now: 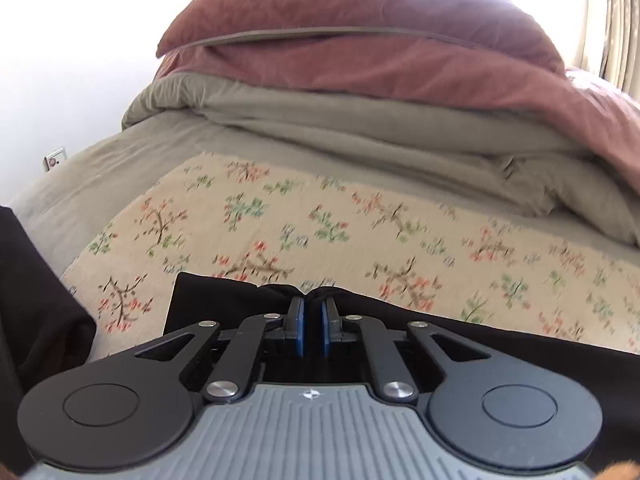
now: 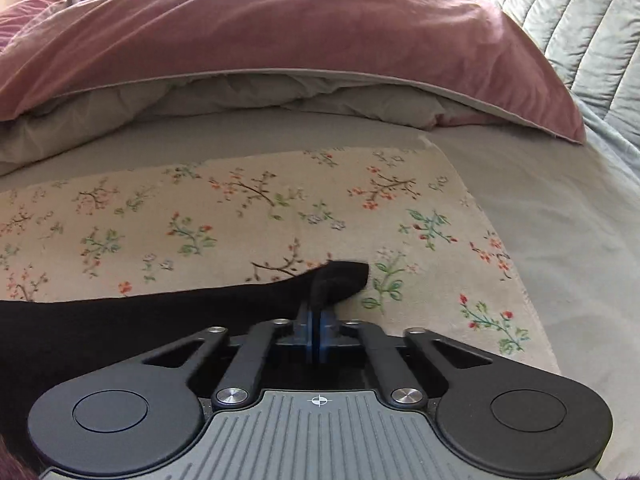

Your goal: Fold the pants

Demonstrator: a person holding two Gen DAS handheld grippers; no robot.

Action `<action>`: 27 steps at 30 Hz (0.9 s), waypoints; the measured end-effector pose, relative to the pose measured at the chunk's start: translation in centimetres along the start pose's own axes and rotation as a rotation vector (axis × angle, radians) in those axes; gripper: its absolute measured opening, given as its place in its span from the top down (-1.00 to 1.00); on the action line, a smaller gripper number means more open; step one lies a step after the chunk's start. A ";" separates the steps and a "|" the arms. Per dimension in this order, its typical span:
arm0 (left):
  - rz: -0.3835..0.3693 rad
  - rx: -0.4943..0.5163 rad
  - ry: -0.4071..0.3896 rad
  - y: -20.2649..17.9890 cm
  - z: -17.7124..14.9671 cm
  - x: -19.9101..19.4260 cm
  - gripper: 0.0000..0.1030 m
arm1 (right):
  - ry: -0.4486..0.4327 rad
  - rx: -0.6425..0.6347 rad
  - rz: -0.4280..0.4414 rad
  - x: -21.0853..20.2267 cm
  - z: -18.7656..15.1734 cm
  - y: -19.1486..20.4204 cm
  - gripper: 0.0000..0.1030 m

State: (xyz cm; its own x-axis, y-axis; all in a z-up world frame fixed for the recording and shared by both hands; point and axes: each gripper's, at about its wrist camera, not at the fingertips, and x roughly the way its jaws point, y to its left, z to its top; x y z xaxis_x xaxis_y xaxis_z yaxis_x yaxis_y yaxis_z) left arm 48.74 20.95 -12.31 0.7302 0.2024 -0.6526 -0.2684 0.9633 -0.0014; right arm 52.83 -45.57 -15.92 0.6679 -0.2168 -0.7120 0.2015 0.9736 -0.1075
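Black pants (image 1: 224,300) lie on a floral cloth (image 1: 280,216) on the bed. In the left wrist view my left gripper (image 1: 313,304) is shut on the pants' edge, which bunches over its blue pads. More black cloth hangs at the far left (image 1: 36,288). In the right wrist view my right gripper (image 2: 318,312) is shut on a corner of the black pants (image 2: 160,320), and the pinched tip pokes out past the fingers. The pants stretch left from there over the floral cloth (image 2: 240,208).
A pink duvet (image 1: 360,40) and a grey-green blanket (image 1: 360,128) are heaped behind the floral cloth, also seen as the pink duvet (image 2: 280,28) in the right view. A quilted grey cover (image 2: 580,28) lies at the right. Grey sheet (image 2: 560,208) borders the cloth.
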 end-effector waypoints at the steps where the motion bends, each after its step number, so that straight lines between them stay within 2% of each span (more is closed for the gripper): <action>1: -0.011 -0.002 -0.013 -0.2 0.1 0.0 0.54 | -0.029 -0.014 -0.027 -0.5 0.3 0.0 0.95; 7: -0.016 0.035 -0.078 -3.3 0.3 1.2 0.53 | -0.160 0.068 -0.189 -2.2 3.3 -1.2 0.96; 10: 0.022 0.076 -0.108 -5.1 0.0 2.6 0.50 | -0.131 0.062 -0.287 0.0 4.0 -0.4 0.96; 13: 0.080 0.169 -0.071 -6.3 0.2 3.3 0.23 | -0.026 0.079 -0.365 3.4 3.2 0.3 0.93; 14: 0.091 0.153 -0.073 -5.8 0.5 2.7 0.01 | -0.012 0.095 -0.367 3.8 3.0 0.4 0.90; 15: 0.067 0.116 -0.080 -4.9 0.9 1.7 -0.10 | -0.030 0.106 -0.363 3.3 2.8 0.7 0.86; 16: 0.022 0.070 -0.090 -3.7 1.4 0.3 -0.32 | -0.067 0.105 -0.362 2.4 2.7 0.8 0.79; 17: -0.026 0.028 -0.096 -2.3 1.7 -1.1 -0.63 | -0.112 0.100 -0.379 0.8 2.6 0.9 0.56; 18: -0.056 -0.005 -0.100 -1.0 2.1 -2.6 -0.78 | -0.151 0.100 -0.402 -1.2 2.5 0.8 0.13; 19: -0.054 -0.031 -0.105 0.3 2.2 -4.3 -0.92 | -0.178 0.111 -0.412 -3.1 2.4 0.6 -0.17; 20: -0.041 -0.059 -0.108 1.6 2.1 -5.9 -0.92 | -0.190 0.121 -0.394 -5.1 2.3 0.2 -0.56; 23: -0.029 -0.165 -0.046 5.4 -0.2 -10.2 -0.92 | -0.180 0.146 -0.262 -11.0 1.1 -0.7 -0.54; 25: -0.050 -0.243 0.031 7.3 -3.0 -12.5 -0.92 | -0.165 0.185 -0.151 -14.9 -0.5 -0.9 -0.54; 27: -0.057 -0.292 0.075 8.4 -6.0 -14.4 -0.91 | -0.128 0.232 -0.026 -18.5 -2.5 -0.4 -0.58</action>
State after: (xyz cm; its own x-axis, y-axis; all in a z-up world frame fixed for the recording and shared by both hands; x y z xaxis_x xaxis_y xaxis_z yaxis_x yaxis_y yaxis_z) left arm 32.21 25.04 -7.43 0.7037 0.1257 -0.6993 -0.4055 0.8792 -0.2500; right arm 38.64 -41.78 -4.47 0.7426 -0.2634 -0.6158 0.3691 0.9281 0.0482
